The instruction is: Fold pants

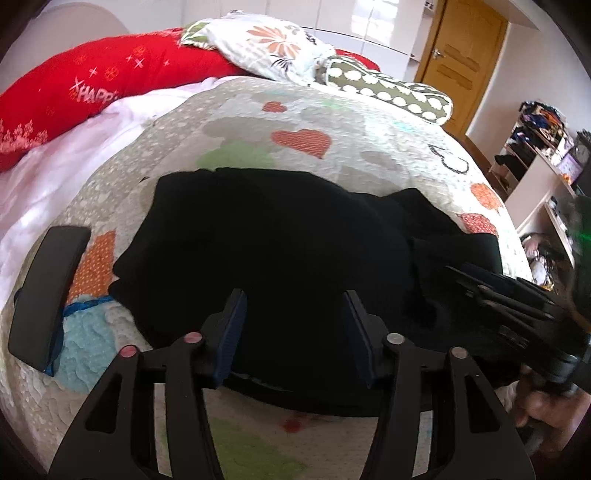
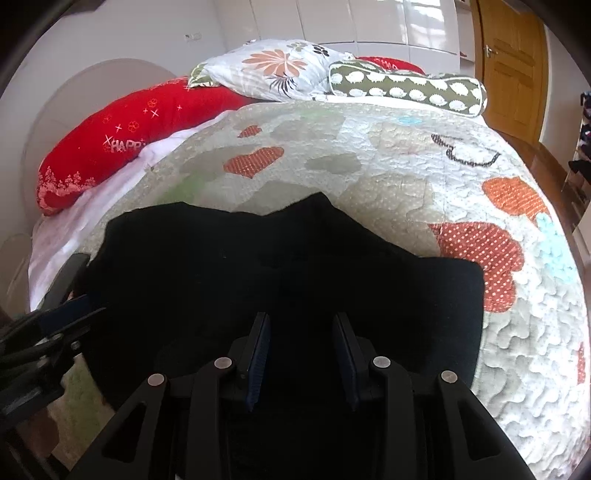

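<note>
The black pants [image 1: 280, 236] lie crosswise on the bed [image 1: 369, 155], directly ahead of the left gripper [image 1: 293, 332] and right gripper [image 2: 301, 354], both wide, empty and equally near.

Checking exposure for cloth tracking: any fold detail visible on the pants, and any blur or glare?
Left wrist: pants crushed to flat black, folds barely readable; right gripper at the frame edge motion-blurred; glare on the wardrobe. Right wrist: pants equally featureless, quilt well lit and sharp; strong fisheye bending in both.
</note>
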`<state>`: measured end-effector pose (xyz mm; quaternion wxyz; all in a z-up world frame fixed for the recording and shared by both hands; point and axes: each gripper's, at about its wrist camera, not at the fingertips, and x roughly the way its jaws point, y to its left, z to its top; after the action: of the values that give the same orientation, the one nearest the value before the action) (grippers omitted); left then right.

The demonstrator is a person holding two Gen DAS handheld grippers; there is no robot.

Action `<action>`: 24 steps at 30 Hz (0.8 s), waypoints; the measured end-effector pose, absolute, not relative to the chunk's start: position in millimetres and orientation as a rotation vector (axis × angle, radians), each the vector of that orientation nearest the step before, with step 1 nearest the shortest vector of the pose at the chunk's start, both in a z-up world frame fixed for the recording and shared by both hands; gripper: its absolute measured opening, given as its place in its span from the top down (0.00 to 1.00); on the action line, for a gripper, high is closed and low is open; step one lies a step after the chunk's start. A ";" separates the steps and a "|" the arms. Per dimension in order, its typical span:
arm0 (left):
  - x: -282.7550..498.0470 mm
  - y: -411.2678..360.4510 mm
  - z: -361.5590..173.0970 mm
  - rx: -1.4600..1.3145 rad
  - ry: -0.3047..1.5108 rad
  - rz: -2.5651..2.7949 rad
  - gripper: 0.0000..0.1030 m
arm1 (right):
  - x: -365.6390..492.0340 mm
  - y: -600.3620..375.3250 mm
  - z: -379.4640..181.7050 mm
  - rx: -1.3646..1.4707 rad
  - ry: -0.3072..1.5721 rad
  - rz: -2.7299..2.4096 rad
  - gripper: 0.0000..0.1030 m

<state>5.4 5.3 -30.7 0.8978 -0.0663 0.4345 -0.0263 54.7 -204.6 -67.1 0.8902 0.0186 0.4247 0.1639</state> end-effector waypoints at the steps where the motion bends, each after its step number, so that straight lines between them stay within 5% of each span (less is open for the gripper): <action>1: 5.3 8.5 -31.4 -0.149 0.898 -0.055 0.34 | 51.2 -204.7 -64.1 0.037 0.879 0.346 0.67; 18: -13.8 64.2 -28.8 -0.312 0.853 -0.030 0.34 | 39.9 -160.8 -43.4 -0.028 0.845 0.481 0.59; 24: -23.6 95.2 -38.6 -0.414 0.844 0.021 0.26 | 61.1 -120.1 -41.3 -0.047 0.839 0.544 0.59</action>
<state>-23.6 95.2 -38.6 0.8915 -0.1993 0.4067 0.0102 61.1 -120.1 -41.3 0.8773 -0.0224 0.4022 0.2609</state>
